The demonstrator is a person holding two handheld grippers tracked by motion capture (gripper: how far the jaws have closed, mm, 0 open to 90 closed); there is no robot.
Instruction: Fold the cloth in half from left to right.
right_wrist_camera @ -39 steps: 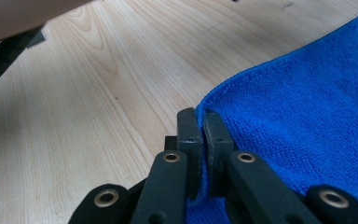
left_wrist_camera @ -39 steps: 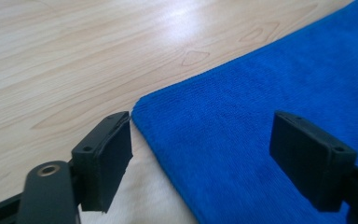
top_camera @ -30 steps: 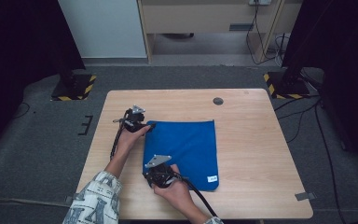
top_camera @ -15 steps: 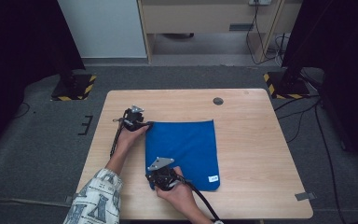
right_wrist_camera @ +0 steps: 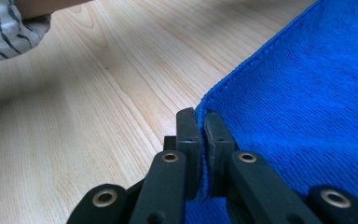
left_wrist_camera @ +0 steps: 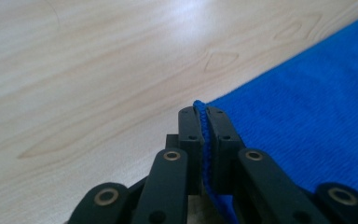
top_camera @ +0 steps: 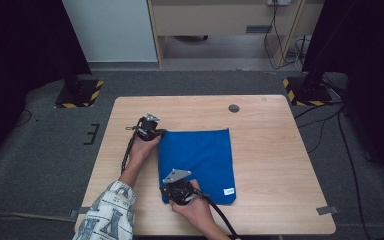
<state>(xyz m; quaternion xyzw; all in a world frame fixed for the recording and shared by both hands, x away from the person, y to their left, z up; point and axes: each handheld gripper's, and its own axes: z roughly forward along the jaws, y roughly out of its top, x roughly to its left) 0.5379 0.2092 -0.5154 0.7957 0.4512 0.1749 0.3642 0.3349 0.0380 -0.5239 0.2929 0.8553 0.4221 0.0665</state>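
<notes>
Since the earlier frames my left gripper (top_camera: 152,131) has just been closing, and its jaws now pinch the far left corner of the blue cloth (top_camera: 200,162); the hands themselves have hardly shifted. In the left gripper view (left_wrist_camera: 206,122) I see the hem of the cloth (left_wrist_camera: 307,126) squeezed up between the 2 black jaws, with bare table (left_wrist_camera: 98,70) off toward 10 o'clock. My right gripper (top_camera: 180,191) is pressed together on the near left corner, and in the right gripper view (right_wrist_camera: 204,125) the blue edge runs down between the jaws while the cloth (right_wrist_camera: 307,107) spreads away toward 2 o'clock.

The cloth lies flat on the wooden table (top_camera: 275,150), a little left of centre, with the left gripper at its 11 o'clock corner and the right gripper at its 7 o'clock corner. A dark round mark (top_camera: 234,108) sits on the table toward 12 o'clock, well apart from the cloth.

I judge the step in hand to be a fold, carrying the left edge over to the right. To do it well I would lift both corners together, keep the edge taut between the 2 grippers, and sweep toward 3 o'clock at an even height so the hems meet squarely.

A small white label (top_camera: 228,191) sits near the cloth's 5 o'clock corner; its print is too small for me to read.
</notes>
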